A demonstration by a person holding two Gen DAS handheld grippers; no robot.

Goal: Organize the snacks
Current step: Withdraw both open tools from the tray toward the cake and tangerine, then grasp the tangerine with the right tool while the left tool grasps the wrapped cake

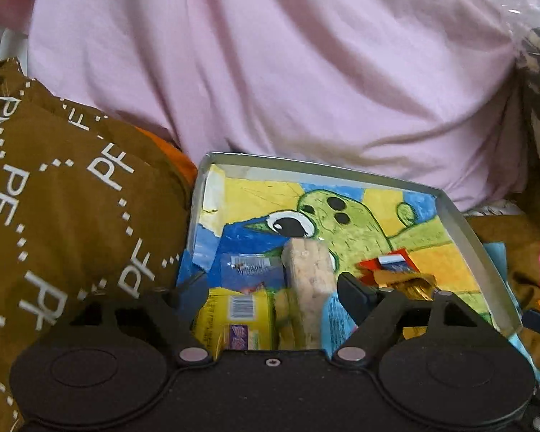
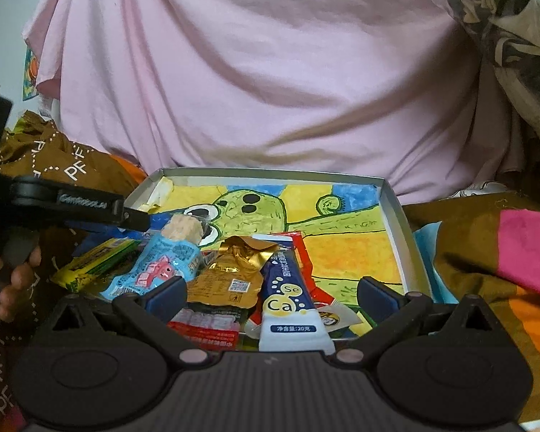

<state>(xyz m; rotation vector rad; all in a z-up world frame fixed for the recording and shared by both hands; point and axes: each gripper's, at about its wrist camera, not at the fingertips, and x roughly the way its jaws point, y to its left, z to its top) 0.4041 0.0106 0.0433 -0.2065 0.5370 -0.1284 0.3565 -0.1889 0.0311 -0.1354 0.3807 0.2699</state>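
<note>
Two claws hung over the near end of a shallow metal tray (image 2: 396, 208) lined with a bright crayon drawing of a green cactus figure. Nearest the right claw (image 2: 271, 295), whose jaws stood spread with nothing pressed between them, lay a white-and-blue sachet printed with "Ca" and "Se" (image 2: 288, 302), a red-and-white flat packet (image 2: 205, 327) and a crumpled gold foil pouch (image 2: 230, 270). Just beyond those sat a light blue wrapper with a pink cartoon figure (image 2: 158, 270), torn open at the top so that a pale puffed-grain bar (image 2: 183, 230) stuck out, and a yellow-and-green packet (image 2: 93, 266) overhanging the tray's left edge. The left claw (image 1: 270, 288) also stood spread; the grain bar rose between its fingers (image 1: 356, 297) without either pad pressing it, so it looked freshly set down rather than held. In the right wrist view that claw reached in from the left, a hand (image 2: 14, 270) on its grip.

Judging by this, the gathering seemed largely done: every snack in view was already in the tray, bunched at the near left. Tidying was what looked left, since the far half of the drawing lay bare and the packets overlapped in a heap. Farther off were a brown cloth with white "PF" lettering (image 1: 54, 187) and, behind the tray, a person's pink shirt (image 2: 252, 72).
</note>
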